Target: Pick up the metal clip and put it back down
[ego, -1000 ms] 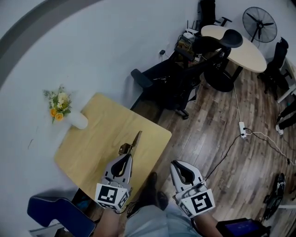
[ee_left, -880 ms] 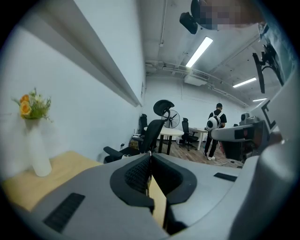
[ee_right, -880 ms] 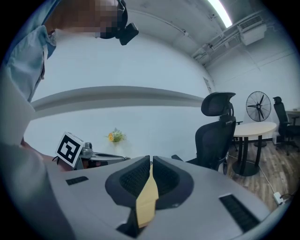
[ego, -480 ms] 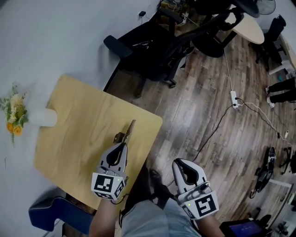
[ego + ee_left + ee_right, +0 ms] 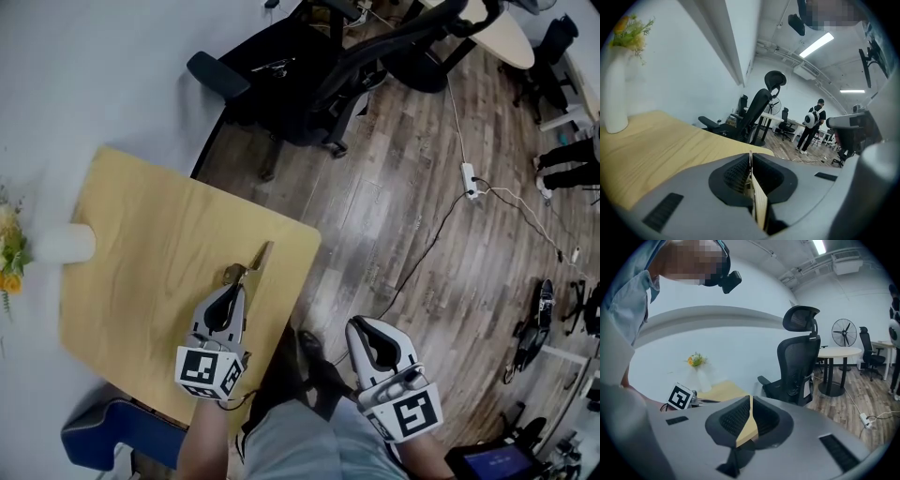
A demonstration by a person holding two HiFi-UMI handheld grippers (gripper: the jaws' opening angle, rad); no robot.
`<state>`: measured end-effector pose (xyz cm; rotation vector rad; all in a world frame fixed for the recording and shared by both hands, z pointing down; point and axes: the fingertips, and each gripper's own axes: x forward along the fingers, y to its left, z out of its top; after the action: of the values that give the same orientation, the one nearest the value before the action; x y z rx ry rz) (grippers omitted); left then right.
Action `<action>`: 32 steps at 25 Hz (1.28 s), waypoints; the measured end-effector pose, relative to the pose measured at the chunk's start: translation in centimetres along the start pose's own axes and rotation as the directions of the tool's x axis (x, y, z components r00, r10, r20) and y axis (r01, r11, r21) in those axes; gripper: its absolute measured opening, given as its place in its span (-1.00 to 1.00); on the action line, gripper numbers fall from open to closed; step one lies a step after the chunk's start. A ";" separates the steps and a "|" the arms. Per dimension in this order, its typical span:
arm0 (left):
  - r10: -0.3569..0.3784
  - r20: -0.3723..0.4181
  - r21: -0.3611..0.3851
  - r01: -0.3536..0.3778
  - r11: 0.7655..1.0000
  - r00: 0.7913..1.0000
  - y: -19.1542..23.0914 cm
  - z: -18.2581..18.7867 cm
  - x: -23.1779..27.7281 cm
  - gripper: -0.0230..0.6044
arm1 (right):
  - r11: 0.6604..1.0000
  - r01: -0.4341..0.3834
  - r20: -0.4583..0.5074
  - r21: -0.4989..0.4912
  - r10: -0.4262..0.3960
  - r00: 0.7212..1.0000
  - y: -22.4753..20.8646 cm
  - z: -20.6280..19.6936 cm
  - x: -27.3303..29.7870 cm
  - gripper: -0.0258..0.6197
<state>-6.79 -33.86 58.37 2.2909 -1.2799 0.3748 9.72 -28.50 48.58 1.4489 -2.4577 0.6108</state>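
Note:
A brass-coloured metal clip (image 5: 251, 262) lies slantwise over the near right part of the light wooden table (image 5: 141, 234), its far tip pointing at the table's right edge. My left gripper (image 5: 232, 292) meets the clip's near end with its jaws pressed together. In the left gripper view a thin metal edge (image 5: 750, 157) stands in the slit of that left gripper (image 5: 751, 164). My right gripper (image 5: 364, 330) hangs over the wooden floor beside the person's leg, off the table. It is shut with nothing held, as the right gripper (image 5: 749, 405) shows in its own view.
A white vase (image 5: 64, 243) with yellow flowers stands at the table's far left by the wall. Black office chairs (image 5: 309, 84) crowd the floor beyond the table. A power strip (image 5: 466, 175) with cables lies on the floor. A blue seat (image 5: 103, 436) sits at the near left.
Only the head view has swung, shifting the table left and up in the picture. Both grippers and the clip keep their places relative to the table.

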 end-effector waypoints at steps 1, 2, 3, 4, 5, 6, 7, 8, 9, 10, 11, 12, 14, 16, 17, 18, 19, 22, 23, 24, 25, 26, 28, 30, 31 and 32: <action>0.005 -0.001 -0.004 -0.005 1.000 1.000 0.1 -0.1 0.0 -0.84 | 1.000 -0.003 0.002 -0.002 0.003 1.000 0.0 0.1 0.0 -0.77; 0.006 -0.001 -0.009 -0.006 1.000 1.000 0.1 -0.2 0.0 -0.79 | 1.000 -0.005 0.003 -0.005 0.005 1.000 0.0 0.2 -0.1 -0.77; 0.007 0.000 -0.013 -0.007 1.000 1.000 0.1 -0.3 -0.1 -0.78 | 1.000 -0.007 0.006 -0.007 0.007 1.000 0.0 0.3 -0.2 -0.77; 0.007 0.003 -0.017 -0.007 1.000 1.000 -0.1 -0.2 -0.2 -0.74 | 1.000 -0.007 0.009 -0.008 0.007 1.000 0.0 0.3 -0.4 -0.77; 0.009 0.009 -0.019 -0.009 1.000 1.000 -0.1 -0.1 -0.3 -0.63 | 1.000 -0.008 0.011 -0.011 0.008 1.000 0.0 0.4 -0.5 -0.77; 0.012 0.018 -0.019 -0.012 1.000 1.000 -0.2 0.1 -0.4 -0.52 | 1.000 -0.009 0.013 -0.014 0.009 1.000 0.0 0.4 -0.6 -0.77; 0.017 0.029 -0.016 -0.016 1.000 0.999 -0.2 0.2 -0.6 -0.48 | 1.000 -0.010 0.014 -0.018 0.010 1.000 0.1 0.4 -0.7 -0.77; 0.024 0.040 -0.010 -0.023 1.000 0.999 -0.2 0.4 -0.8 -0.47 | 1.000 -0.013 0.016 -0.023 0.013 1.000 0.1 0.3 -0.7 -0.77; 0.034 0.051 -0.002 -0.034 0.999 0.998 -0.2 0.5 -1.1 -0.47 | 0.999 -0.016 0.017 -0.028 0.016 1.000 0.2 0.2 -0.8 -0.77; 0.048 0.062 0.005 -0.048 0.999 0.997 -0.2 0.7 -1.5 -0.47 | 0.999 -0.020 0.020 -0.033 0.020 1.000 0.3 0.1 -0.8 -0.77; 0.064 0.075 0.011 -0.065 0.998 0.995 -0.2 0.8 -2.0 -0.47 | 0.999 -0.024 0.023 -0.039 0.025 0.999 0.5 0.1 -0.9 -0.77; 0.083 0.089 0.015 -0.084 0.996 0.993 -0.2 1.2 -2.6 -0.47 | 0.999 -0.031 0.029 -0.044 0.032 0.999 0.7 0.2 -1.0 -0.77; 0.123 0.126 0.020 -0.126 0.992 0.984 -0.6 2.5 -4.4 -0.47 | 0.997 -0.046 0.046 -0.055 0.049 0.998 1.3 0.7 -1.4 -0.76; 0.159 0.174 0.021 -0.165 0.986 0.972 -1.4 4.4 -6.7 -0.54 | 0.995 -0.063 0.068 -0.072 0.068 0.995 2.2 1.5 -1.9 -0.76; 0.173 0.203 0.024 -0.181 0.983 0.964 -2.0 5.5 -7.9 -0.57 | 0.994 -0.071 0.081 -0.082 0.078 0.994 2.7 2.0 -2.2 -0.77; 0.184 0.235 0.030 -0.196 0.980 0.954 -2.7 6.5 -9.3 -0.60 | 0.992 -0.079 0.095 -0.093 0.088 0.992 3.3 2.5 -2.6 -0.77; 0.194 0.270 0.036 -0.211 0.977 0.943 -3.6 7.7 -10.7 -0.63 | 0.990 -0.089 0.112 -0.105 0.100 0.989 3.9 3.2 -3.0 -0.77; 0.239 0.369 0.059 -0.279 0.958 0.898 -6.4 11.6 -15.2 -0.77 | 0.982 -0.116 0.173 -0.147 0.141 0.975 5.9 5.6 -4.5 -0.77; 0.257 0.397 0.068 -0.307 0.949 0.881 -7.4 12.7 -16.7 -0.82 | 0.979 -0.122 0.196 -0.161 0.153 0.969 6.6 6.5 -5.1 -0.77; 0.275 0.422 0.076 -0.336 0.939 0.864 -8.4 13.6 -18.2 -0.84 | 0.977 -0.127 0.217 -0.174 0.163 0.962 7.2 7.3 -5.7 -0.77; 0.293 0.445 0.083 -0.365 0.927 0.846 -9.3 14.5 -19.6 -0.85 | 0.973 -0.132 0.233 -0.187 0.174 0.957 7.9 8.0 -6.3 -0.77; 0.311 0.466 0.087 -0.393 0.915 0.828 -10.2 15.2 -21.0 -0.86 | 0.970 -0.136 0.245 -0.201 0.184 0.952 8.5 8.6 -7.0 -0.77; 0.343 0.505 0.097 -0.448 0.889 0.792 -11.8 16.4 -23.5 -0.87 | 0.963 -0.138 0.268 -0.232 0.200 0.943 9.8 9.6 -8.2 -0.77; 0.363 0.537 0.107 -0.488 0.866 0.761 -13.2 17.1 -25.5 -0.87 | 0.955 -0.135 0.284 -0.265 0.211 0.935 10.9 10.3 -9.3 -0.77; 0.369 0.546 0.104 -0.498 0.861 0.752 -13.8 17.1 -26.2 -0.87 | 0.951 -0.132 0.290 -0.279 0.214 0.933 11.3 10.4 -9.8 -0.77; 0.373 0.549 0.098 -0.501 0.860 0.748 -14.4 16.9 -26.7 -0.87 | 0.948 -0.129 0.295 -0.291 0.217 0.931 11.7 10.5 -10.2 -0.77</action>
<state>-8.45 -17.34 27.85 2.3498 -2.1810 0.0575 4.70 -20.35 32.44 1.3183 -2.8081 0.0595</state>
